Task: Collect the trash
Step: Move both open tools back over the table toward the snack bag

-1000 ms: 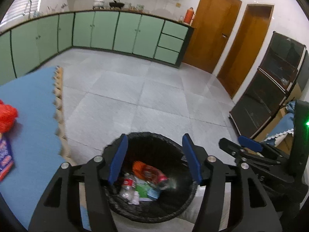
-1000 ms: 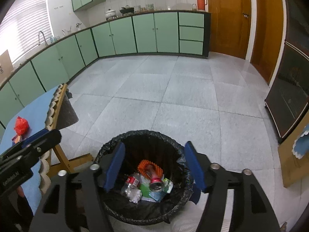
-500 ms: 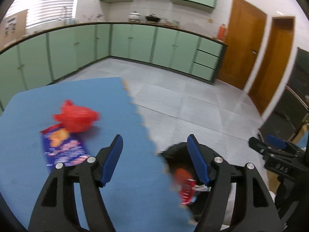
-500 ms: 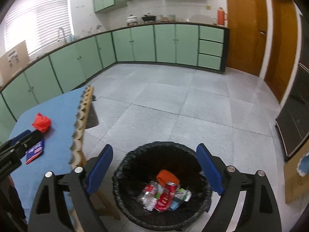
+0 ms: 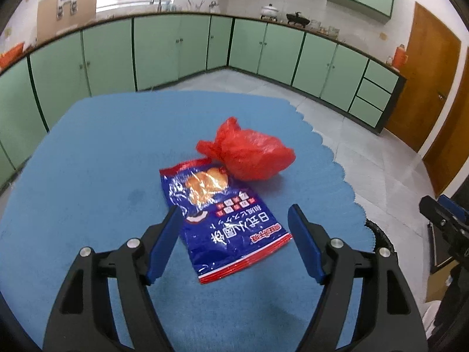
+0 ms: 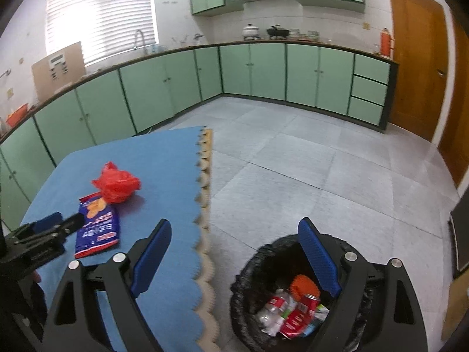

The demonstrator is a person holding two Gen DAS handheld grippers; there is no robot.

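We see the left gripper (image 5: 234,234) w/ its blue pads wide apart; they've just been opening and nothing is between them. It hangs above the near end of a blue snack wrapper (image 5: 224,220), which lies flat on the blue table mat (image 5: 88,176), pads not touching it. Just beyond the wrapper, touching its far end, sits a crumpled red plastic bag (image 5: 249,154). Both pieces of trash are on the mat, roughly mid-table, nearer the scalloped edge on the right.

The right gripper (image 6: 237,255) is also spread wide w/ nothing between the pads; its jaws opened further within the last sec. It's over the gap btwn the table edge and the trash bin (image 6: 252,267): left pad over the mat, right pad over the bin's rim. The bin, lined w/ a black bag, stands on the floor just beside the table and holds a plastic bottle (image 6: 272,308), a red can (image 6: 304,308), sth orange and some wrappers. From this view the wrapper and red bag are to the left on the mat, w/ the left gripper's tip beside the wrapper.

Further out: grey tile floor (image 6: 322,176), green base cabinets (image 6: 249,70) along two walls, a sink tap (image 6: 137,39) under a blinded window, pots on the counter, an orange thermos (image 6: 386,42) and wooden doors (image 6: 416,58) on the right.
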